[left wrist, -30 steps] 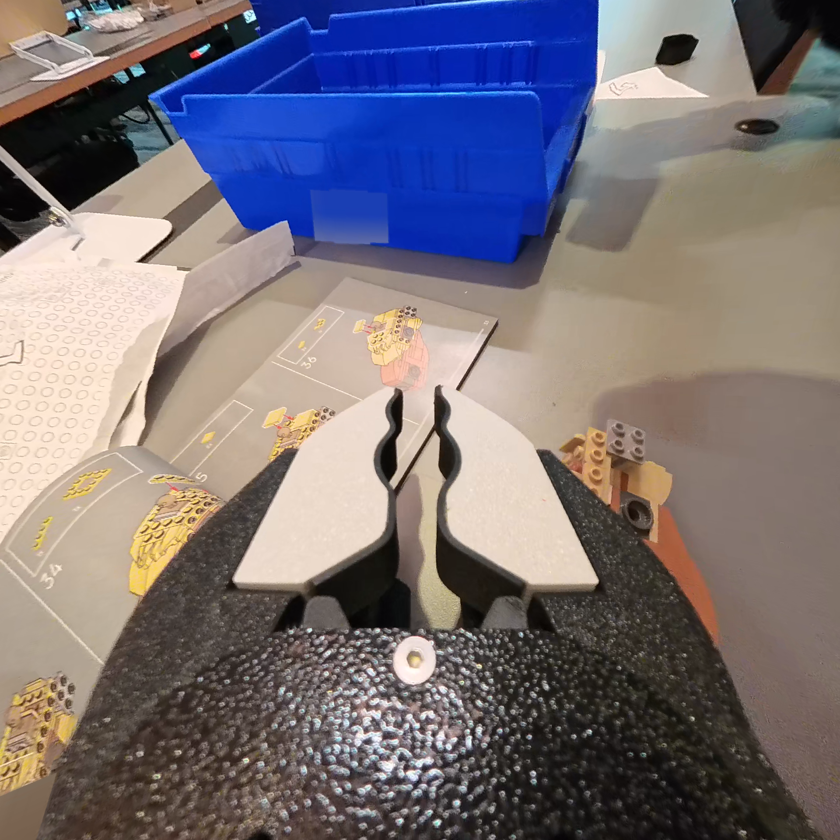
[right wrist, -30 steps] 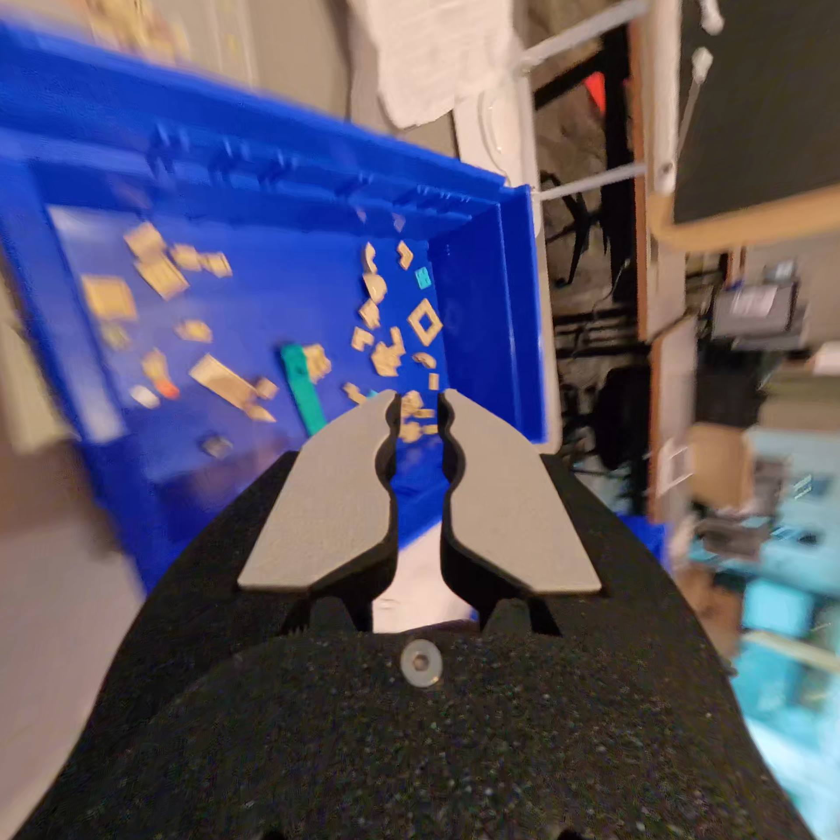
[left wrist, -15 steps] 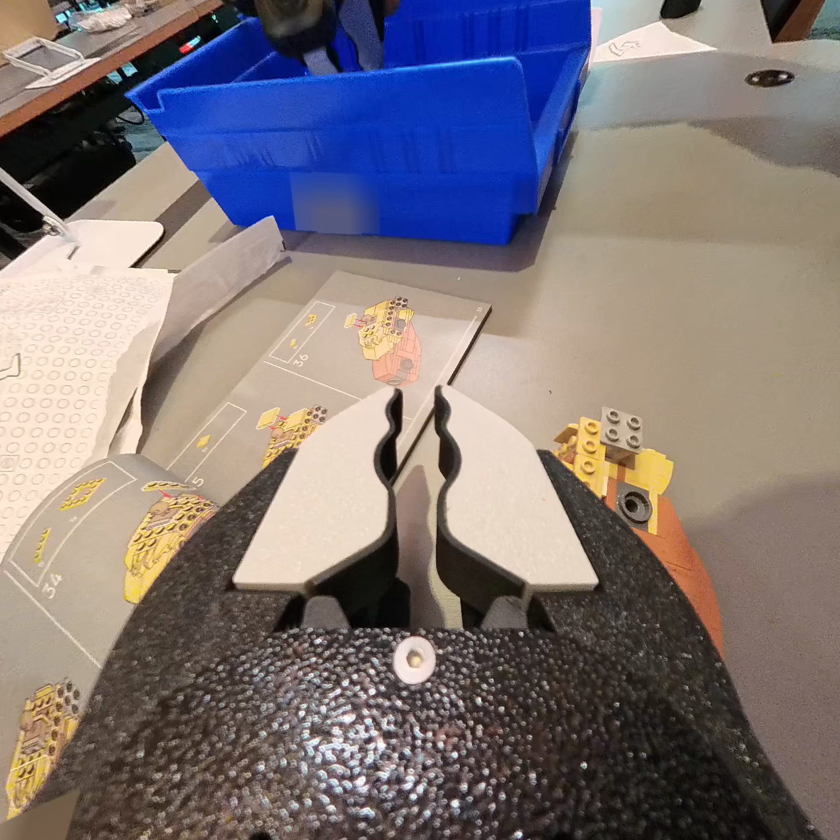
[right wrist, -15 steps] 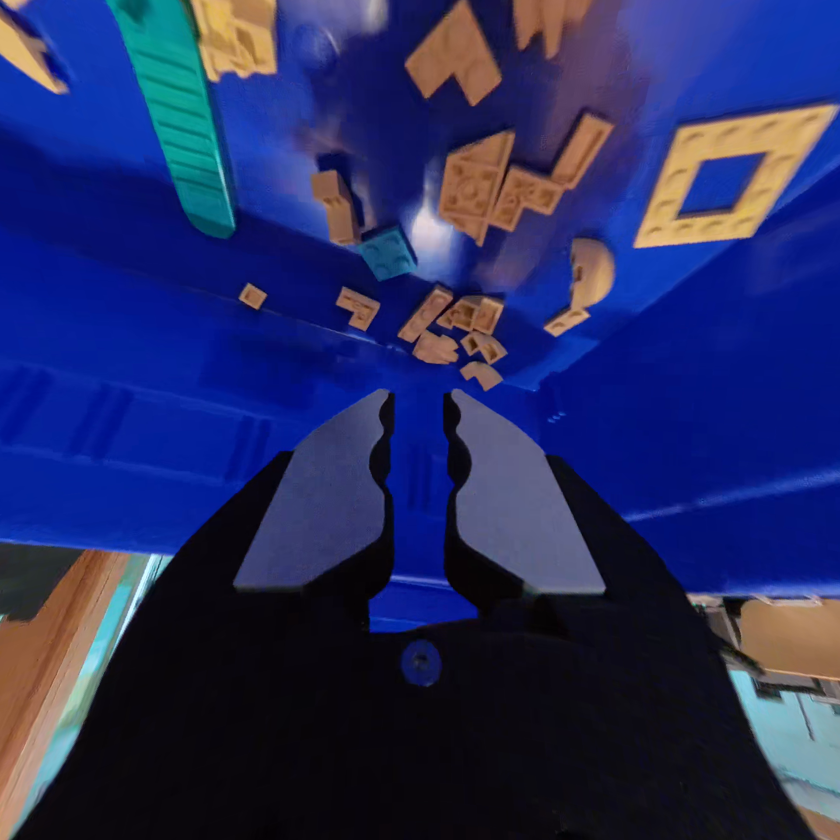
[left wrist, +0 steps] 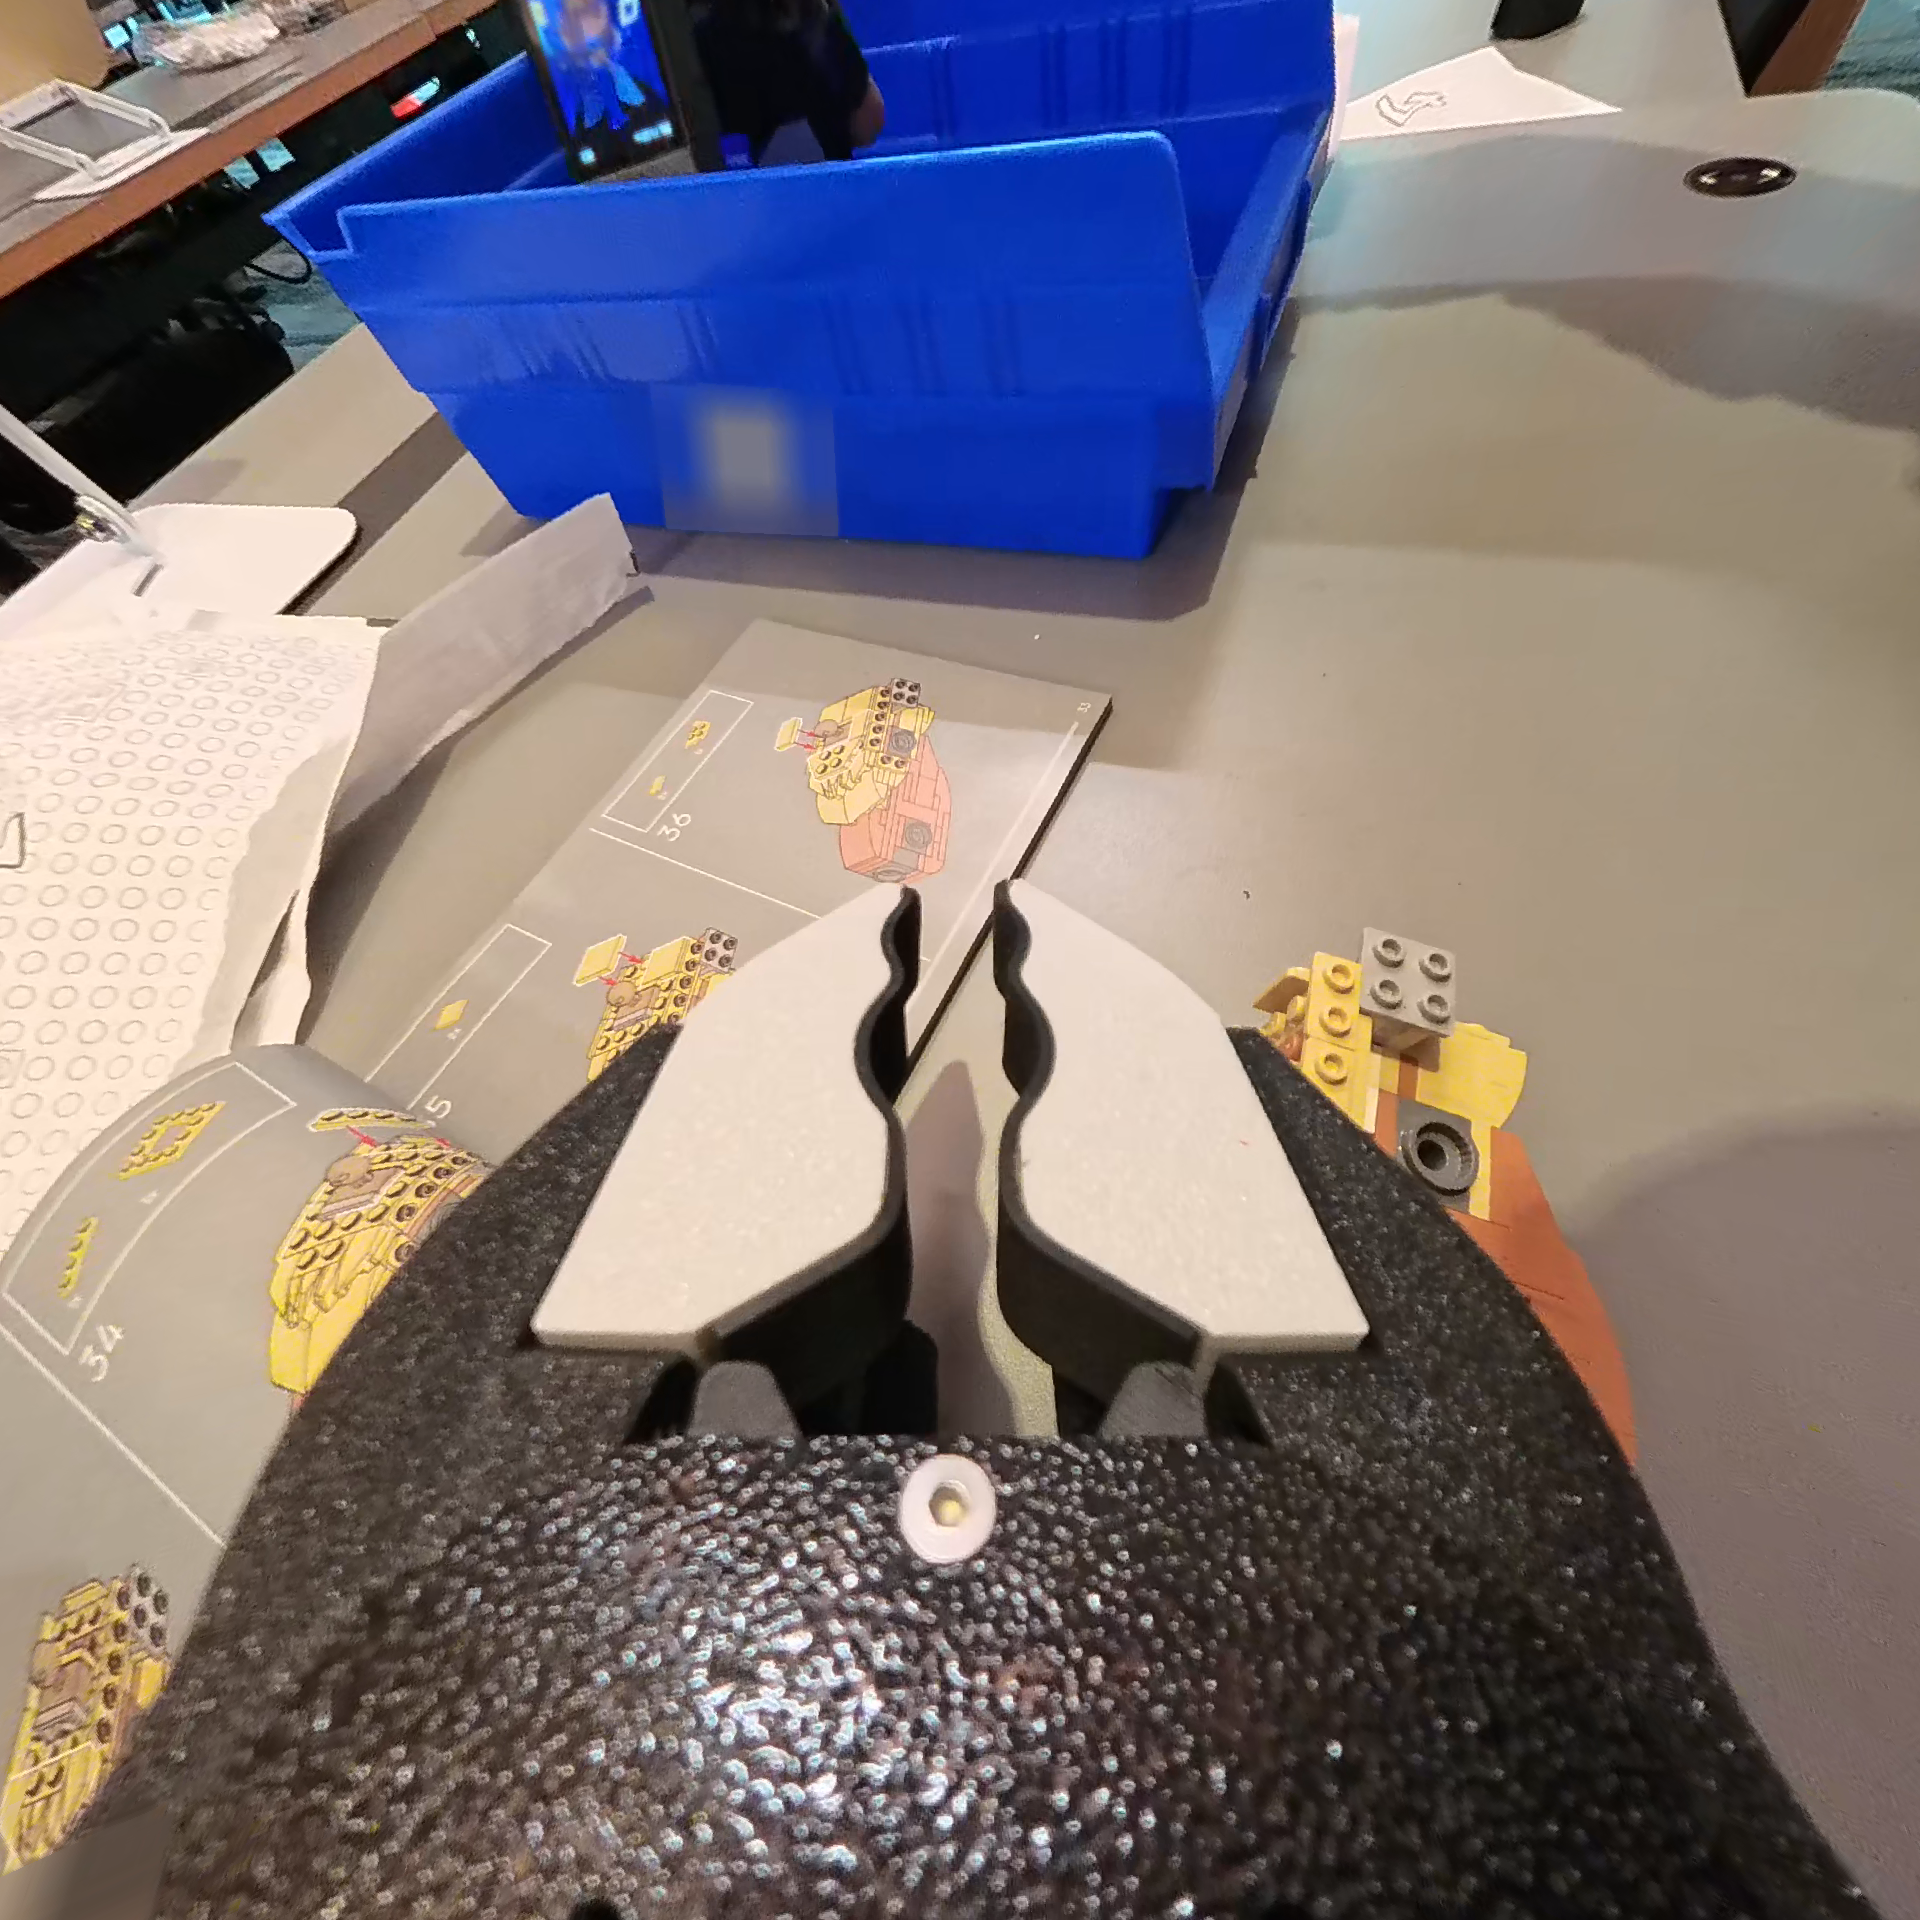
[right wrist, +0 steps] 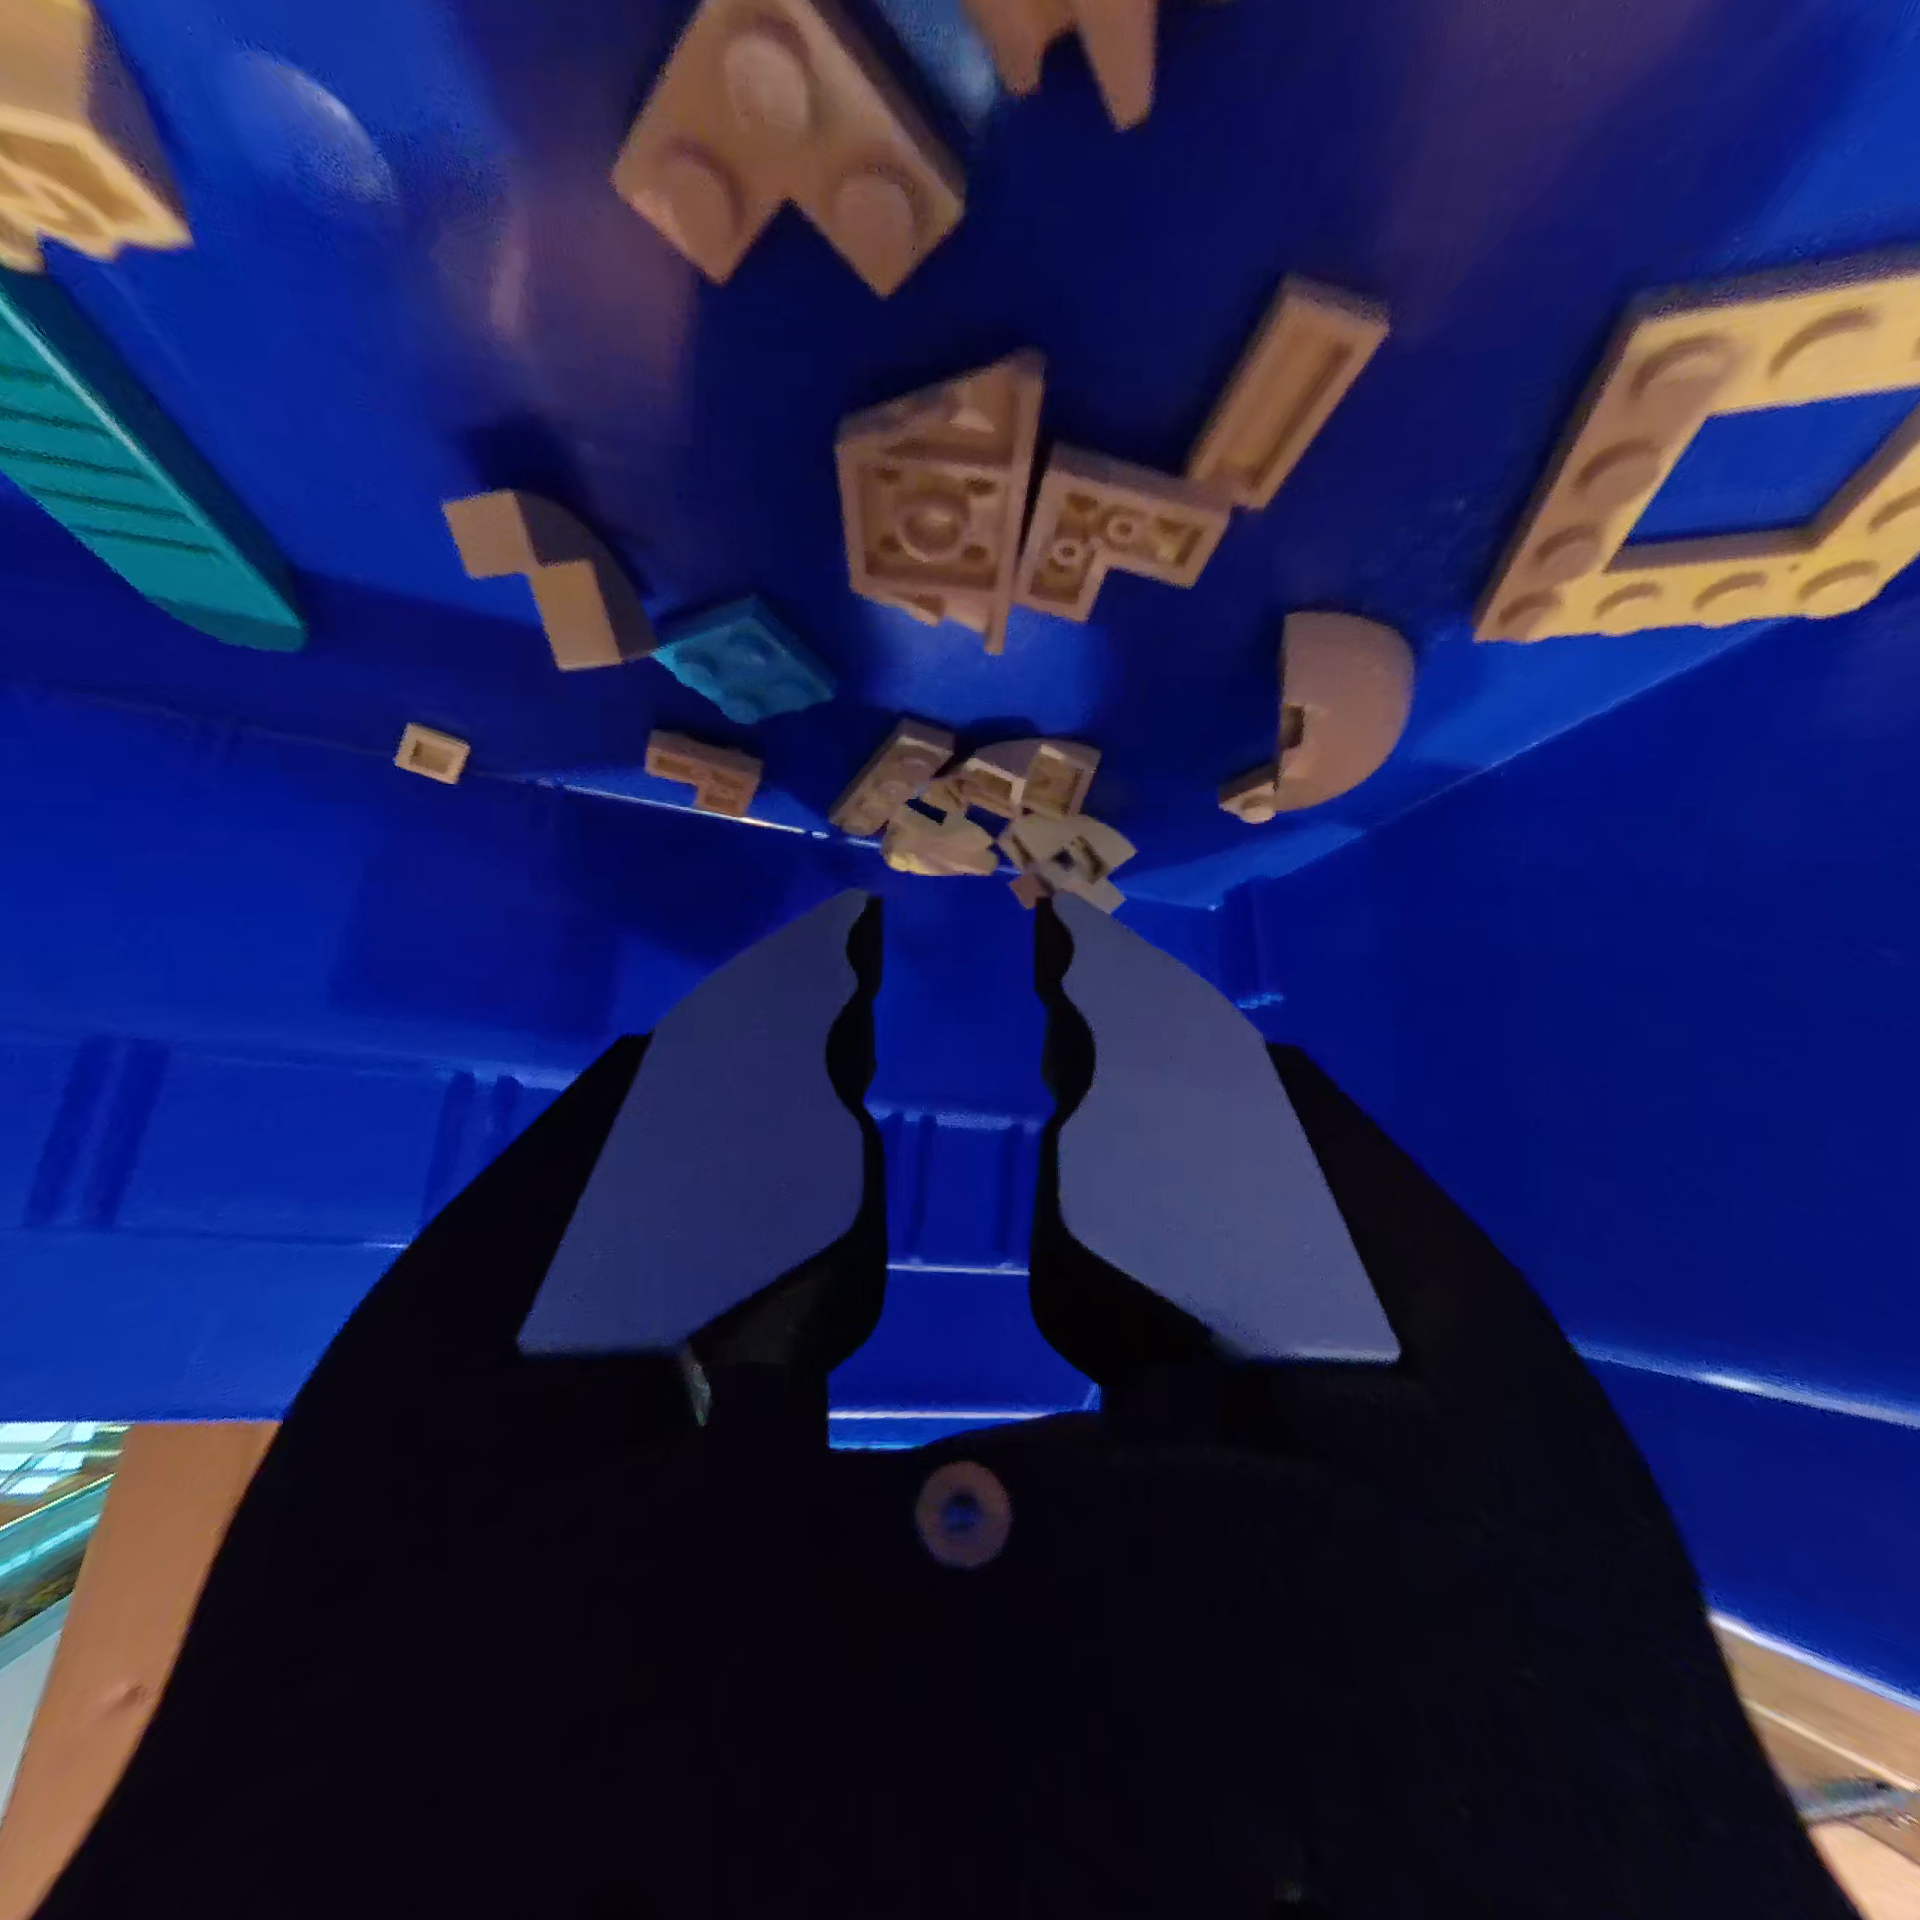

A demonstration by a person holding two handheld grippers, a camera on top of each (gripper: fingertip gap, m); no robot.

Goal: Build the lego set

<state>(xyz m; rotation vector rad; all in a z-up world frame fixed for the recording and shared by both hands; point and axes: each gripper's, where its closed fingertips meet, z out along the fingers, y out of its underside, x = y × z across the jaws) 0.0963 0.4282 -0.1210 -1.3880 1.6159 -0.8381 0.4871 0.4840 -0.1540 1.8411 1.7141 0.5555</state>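
Observation:
A partly built lego model (left wrist: pixel 1434 1070), yellow and brown with a grey plate on top, sits on the grey table just right of my left gripper (left wrist: pixel 956 904). That gripper is open and empty, hovering over the open instruction booklet (left wrist: pixel 831 821). My right gripper (right wrist: pixel 956 904) is open and empty deep inside the blue bin (right wrist: pixel 1558 987), its tips close to a small heap of tan pieces (right wrist: pixel 987 821) in the corner. Loose tan pieces lie across the bin floor, including a square frame plate (right wrist: pixel 1745 468) and a corner plate (right wrist: pixel 800 135). The bin (left wrist: pixel 831 343) also shows in the left wrist view.
A teal brick separator (right wrist: pixel 114 488) and a small teal plate (right wrist: pixel 743 660) lie in the bin. White paper with a stud pattern (left wrist: pixel 135 831) lies left of the booklet. A person's dark sleeve (left wrist: pixel 769 73) reaches into the bin. More blue bins stand behind.
My right gripper has gone down into the bin and closer to the corner heap, and its jaws have opened wider. My left gripper has drawn back slightly from the bin.

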